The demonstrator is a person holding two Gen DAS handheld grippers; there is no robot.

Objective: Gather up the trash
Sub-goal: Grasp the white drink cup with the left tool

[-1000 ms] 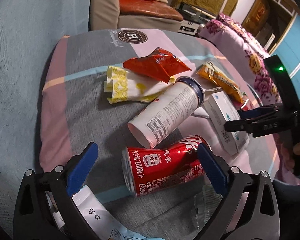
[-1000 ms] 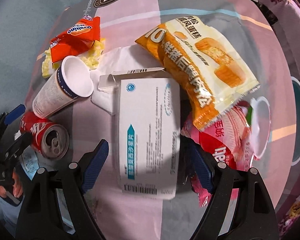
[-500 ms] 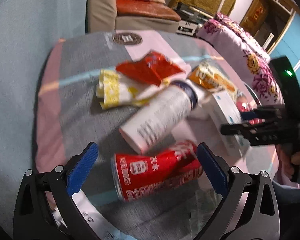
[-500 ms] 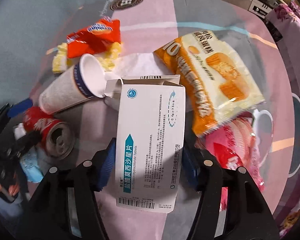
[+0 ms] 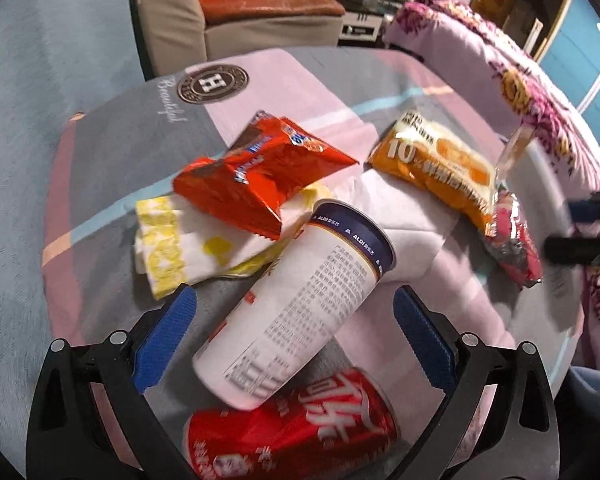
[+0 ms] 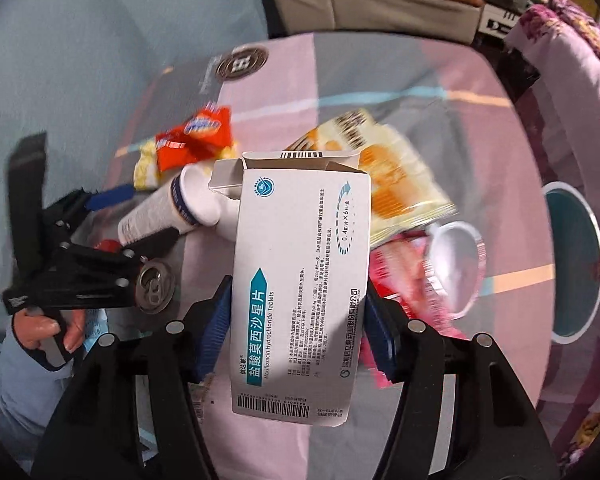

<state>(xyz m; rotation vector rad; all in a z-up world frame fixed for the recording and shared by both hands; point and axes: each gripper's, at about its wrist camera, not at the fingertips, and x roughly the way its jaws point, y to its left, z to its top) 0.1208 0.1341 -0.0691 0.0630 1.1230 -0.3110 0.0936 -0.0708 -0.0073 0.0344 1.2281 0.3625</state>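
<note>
My right gripper is shut on a white medicine box, held up off the cloth with its top flap open. My left gripper stands open astride a white paper cup lying on its side, pads apart from it. A red cola can lies just nearer than the cup. Beyond are a red snack wrapper, a yellow-and-white paper wrapper, an orange snack bag and a pink foil wrapper. In the right wrist view the left gripper flanks the cup.
The trash lies on a grey-and-pink cloth over a table. A clear plastic lid sits by the pink wrapper. A teal round container stands low at the right. A sofa is behind, and a floral cover at the right.
My right gripper closed on the medicine box and lifted it off the cloth. My left gripper moved forward from over the cola can to astride the paper cup.
</note>
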